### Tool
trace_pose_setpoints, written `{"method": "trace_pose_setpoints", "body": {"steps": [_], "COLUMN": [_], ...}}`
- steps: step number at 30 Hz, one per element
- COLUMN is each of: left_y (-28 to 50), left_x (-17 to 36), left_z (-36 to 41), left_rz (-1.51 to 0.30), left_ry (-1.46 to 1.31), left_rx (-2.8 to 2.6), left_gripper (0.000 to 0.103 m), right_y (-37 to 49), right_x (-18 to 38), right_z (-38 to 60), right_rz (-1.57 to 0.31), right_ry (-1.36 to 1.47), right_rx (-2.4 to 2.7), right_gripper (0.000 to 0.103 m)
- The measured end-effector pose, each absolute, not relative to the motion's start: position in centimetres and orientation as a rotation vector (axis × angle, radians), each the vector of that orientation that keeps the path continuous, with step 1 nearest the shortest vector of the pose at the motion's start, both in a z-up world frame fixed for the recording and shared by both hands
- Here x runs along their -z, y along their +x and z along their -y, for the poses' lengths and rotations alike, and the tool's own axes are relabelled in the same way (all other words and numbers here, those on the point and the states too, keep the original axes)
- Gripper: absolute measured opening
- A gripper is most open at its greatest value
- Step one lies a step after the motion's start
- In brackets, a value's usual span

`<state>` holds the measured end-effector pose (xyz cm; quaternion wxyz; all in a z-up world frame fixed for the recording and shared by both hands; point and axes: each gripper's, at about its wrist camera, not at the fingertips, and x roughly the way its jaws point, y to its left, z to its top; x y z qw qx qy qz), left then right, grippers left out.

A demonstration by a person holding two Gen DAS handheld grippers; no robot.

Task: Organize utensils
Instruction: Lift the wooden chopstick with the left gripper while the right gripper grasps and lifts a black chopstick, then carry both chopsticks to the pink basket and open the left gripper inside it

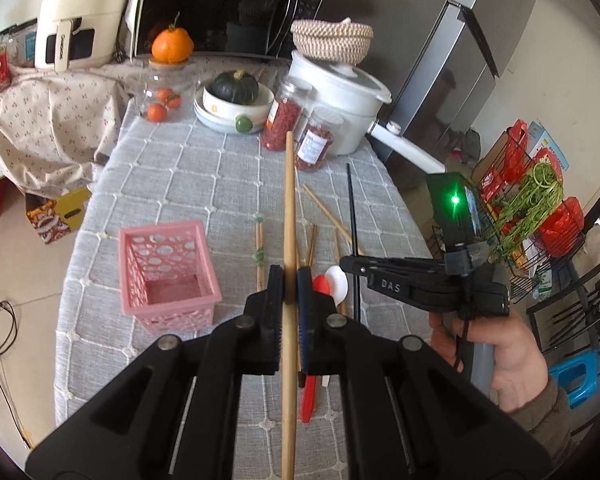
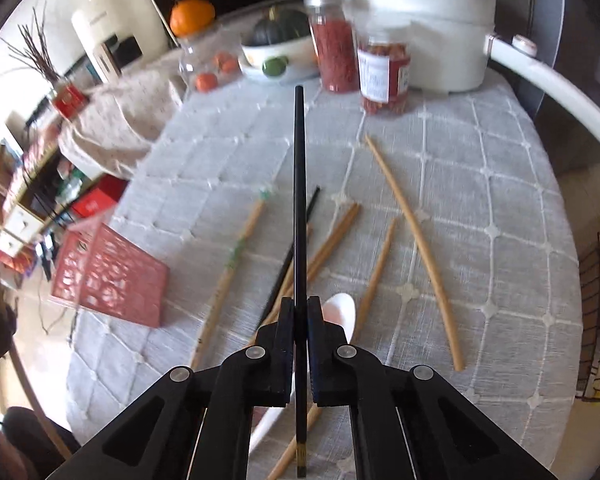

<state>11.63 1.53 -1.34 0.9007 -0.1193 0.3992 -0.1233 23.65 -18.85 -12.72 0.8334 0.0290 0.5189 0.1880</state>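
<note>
Wooden chopstick (image 1: 288,216) clamped in the left gripper (image 1: 289,280), its long axis running straight away from the camera toward the jars (image 1: 296,128), above the grey-clothed desk (image 1: 172,168). Only the left view shows the pink basket's (image 1: 168,276) open inside and the hand (image 1: 500,344) holding the right gripper (image 2: 300,312). The right view shows that gripper closed on a black chopstick (image 2: 299,200), pointing likewise, over loose chopsticks (image 2: 416,240) and a white spoon (image 2: 340,312).
</note>
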Motion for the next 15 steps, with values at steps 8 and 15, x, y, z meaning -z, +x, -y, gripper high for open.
{"method": "trace_pose_setpoints", "body": {"steps": [8, 15], "left_y": [11.4, 11.6], "left_x": [-0.9, -1.5], "left_z": [-4.5, -6.0], "left_rz": [-0.669, -0.582], "left_ry": [-0.279, -0.309], "left_rx": [0.214, 0.175], "left_gripper": [0.007, 0.008], "right_y": [21.4, 20.3], "right_x": [9.3, 6.9], "right_z": [18.8, 17.3], "right_rz": [-0.97, -0.878], "right_ry": [0.082, 0.034], "right_rx": [-0.408, -0.396], "right_gripper": [0.006, 0.005]}}
